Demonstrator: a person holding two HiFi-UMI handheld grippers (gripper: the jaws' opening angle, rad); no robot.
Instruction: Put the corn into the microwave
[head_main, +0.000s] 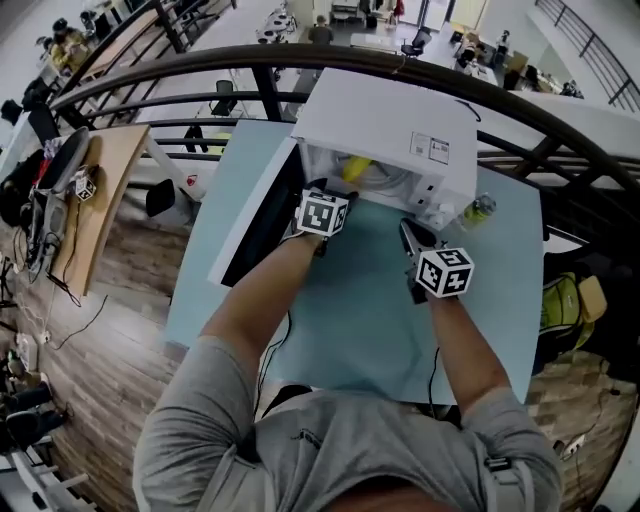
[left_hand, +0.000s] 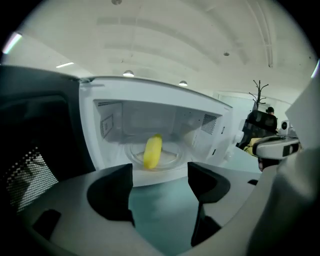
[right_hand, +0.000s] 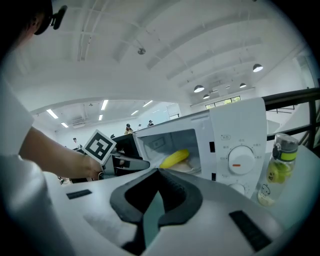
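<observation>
The yellow corn lies on the glass turntable inside the white microwave, whose dark door hangs open to the left. My left gripper sits just in front of the opening. In the left gripper view the left gripper is open and empty, with the corn a short way beyond its tips. My right gripper hovers over the table to the right of the opening. In the right gripper view the right gripper is shut on nothing, and the corn shows inside the oven.
A small bottle with a green cap stands right of the microwave, next to the control dial. The pale blue table carries the oven. A black railing curves behind, and a wooden bench stands at far left.
</observation>
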